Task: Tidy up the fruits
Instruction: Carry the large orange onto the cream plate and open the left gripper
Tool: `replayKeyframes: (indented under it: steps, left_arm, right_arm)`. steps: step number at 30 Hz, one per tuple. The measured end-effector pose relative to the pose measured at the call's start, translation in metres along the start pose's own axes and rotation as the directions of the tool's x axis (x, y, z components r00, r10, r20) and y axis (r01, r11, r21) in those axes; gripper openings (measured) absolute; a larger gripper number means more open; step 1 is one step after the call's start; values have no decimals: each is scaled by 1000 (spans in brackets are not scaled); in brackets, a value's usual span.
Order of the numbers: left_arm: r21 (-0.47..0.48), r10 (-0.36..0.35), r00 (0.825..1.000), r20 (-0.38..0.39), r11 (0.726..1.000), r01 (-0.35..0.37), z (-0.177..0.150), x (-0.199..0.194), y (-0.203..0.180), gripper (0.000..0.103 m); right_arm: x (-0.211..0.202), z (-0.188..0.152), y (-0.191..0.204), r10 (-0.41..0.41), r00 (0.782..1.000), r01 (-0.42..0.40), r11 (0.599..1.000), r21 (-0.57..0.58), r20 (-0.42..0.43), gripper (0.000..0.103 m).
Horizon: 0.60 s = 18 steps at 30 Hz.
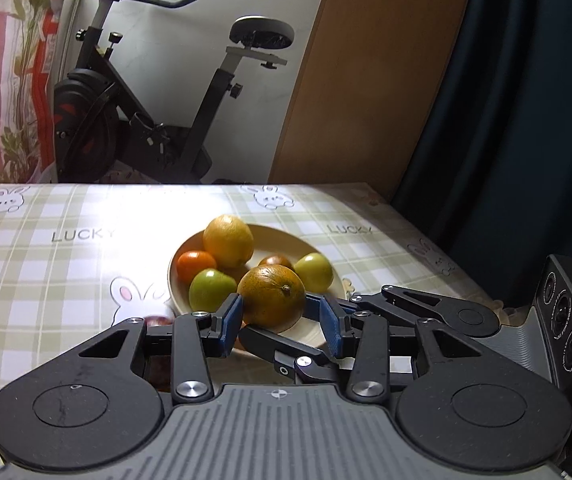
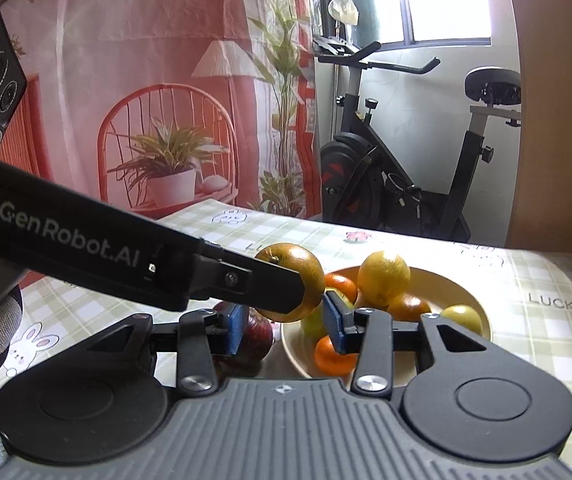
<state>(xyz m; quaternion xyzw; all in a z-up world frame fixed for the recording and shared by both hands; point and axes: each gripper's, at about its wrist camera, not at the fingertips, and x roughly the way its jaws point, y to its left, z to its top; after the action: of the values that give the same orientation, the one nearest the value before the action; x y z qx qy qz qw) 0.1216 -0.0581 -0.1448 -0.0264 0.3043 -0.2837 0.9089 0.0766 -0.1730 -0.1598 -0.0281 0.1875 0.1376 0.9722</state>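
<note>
red apple [image 2: 260, 336] — half behind fingers [image 2: 234, 330]

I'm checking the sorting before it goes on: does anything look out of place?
Yes. A dark red fruit lies on the tablecloth beside the bowl, not in it with the others.

One bowl [image 1: 325, 332]; two tools (both visible); one exercise bike [image 1: 146, 92]; several fruits
</note>
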Motion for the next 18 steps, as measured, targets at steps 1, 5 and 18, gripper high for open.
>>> replayKeyframes:
  steps: [1,5,18]
  left_arm:
    - [6,-5,1000,11,1000,5,7,-1,-3,45]
    - [40,-15,998,60,999,13,33,-7,-16,45]
    - [101,-62,996,71,993,54,65,28,-43,45]
  right_arm:
    - [-2,6,-2,-3,1000,3,1000,1,10,43]
    - [-9,35,-12,-21,998,20,1000,4,57,43]
    - [-2,57,-54,-68,995,69,998,-5,69,43]
